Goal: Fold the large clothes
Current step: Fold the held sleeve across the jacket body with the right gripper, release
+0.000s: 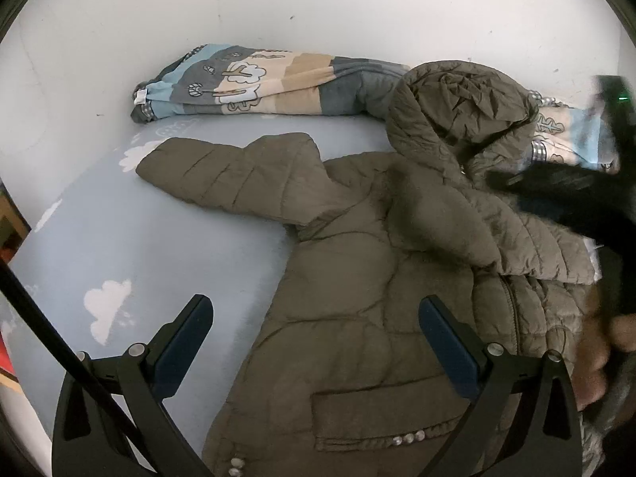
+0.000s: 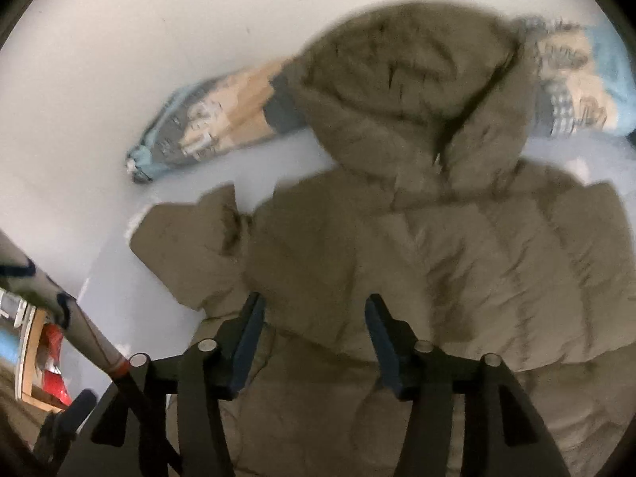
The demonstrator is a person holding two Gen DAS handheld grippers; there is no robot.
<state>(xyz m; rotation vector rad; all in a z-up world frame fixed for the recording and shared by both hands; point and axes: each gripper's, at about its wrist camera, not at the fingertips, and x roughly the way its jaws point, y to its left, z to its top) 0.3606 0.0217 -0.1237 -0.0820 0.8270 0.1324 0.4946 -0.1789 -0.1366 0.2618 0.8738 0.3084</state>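
An olive-brown hooded puffer jacket (image 1: 357,278) lies front up on the light blue bed sheet (image 1: 119,246). Its hood (image 1: 457,111) rests against the quilt, one sleeve (image 1: 222,175) stretches left, and the other sleeve (image 1: 497,230) is folded across the chest. My left gripper (image 1: 316,306) hovers open above the jacket's lower front, nothing between its pads. My right gripper (image 2: 314,300) is open above the jacket (image 2: 397,258) with the fabric below the pads, not pinched. It also shows as a blurred black shape (image 1: 572,194) beside the hood.
A rolled patterned quilt (image 1: 258,83) lies along the white wall (image 1: 318,8) behind the jacket. The bed's left edge (image 1: 24,238) drops to a floor with a wooden box and red items (image 2: 51,357). A person's hand (image 1: 596,353) is at the far right.
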